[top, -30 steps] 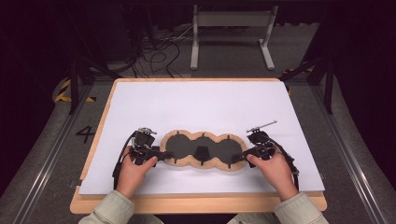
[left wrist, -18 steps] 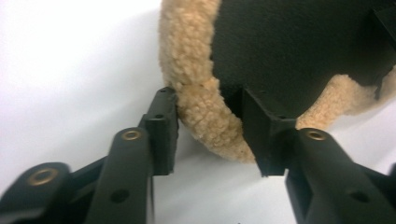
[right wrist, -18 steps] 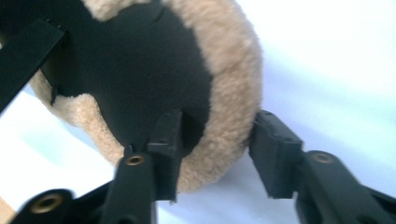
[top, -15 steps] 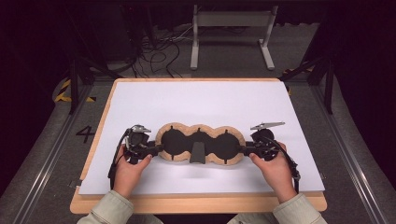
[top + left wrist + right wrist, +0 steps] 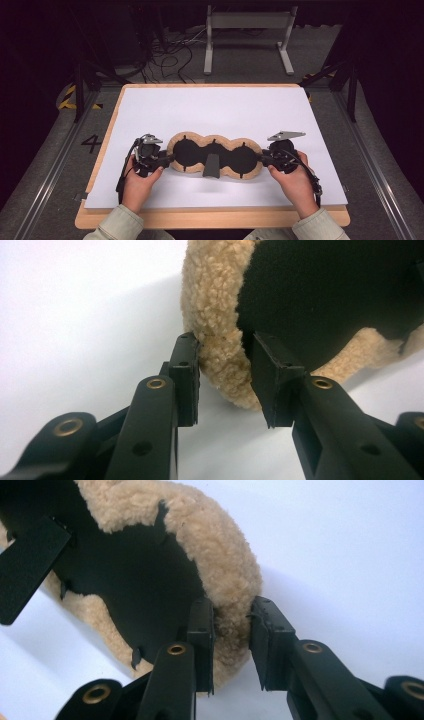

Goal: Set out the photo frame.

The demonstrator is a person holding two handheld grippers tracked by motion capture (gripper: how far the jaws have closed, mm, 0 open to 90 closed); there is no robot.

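Observation:
A three-lobed pad point(image 5: 186, 141) with a tan fleece rim and black face hangs just above the white sheet point(image 5: 215, 107), held by both ends. A black strap tab point(image 5: 211, 166) dangles from its middle. My left gripper point(image 5: 167, 160) grips the left lobe; in the left gripper view its jaws point(image 5: 225, 380) have just been closing and pinch the fleece rim point(image 5: 215, 340). My right gripper point(image 5: 262, 160) grips the right lobe; in the right gripper view its jaws point(image 5: 232, 625) have also just been closing and squeeze the fleece rim point(image 5: 225, 555).
The white sheet lies on a wooden board point(image 5: 210, 218). Behind the table stand a metal frame point(image 5: 247, 30) and loose cables point(image 5: 170, 55) on the floor. A painted "4" point(image 5: 92, 144) and yellow-black tape point(image 5: 67, 100) mark the floor at left.
Both grippers closed on the pad's ends and raised it off the sheet. The pad tipped up so its black face shows, and the strap tab now hangs down.

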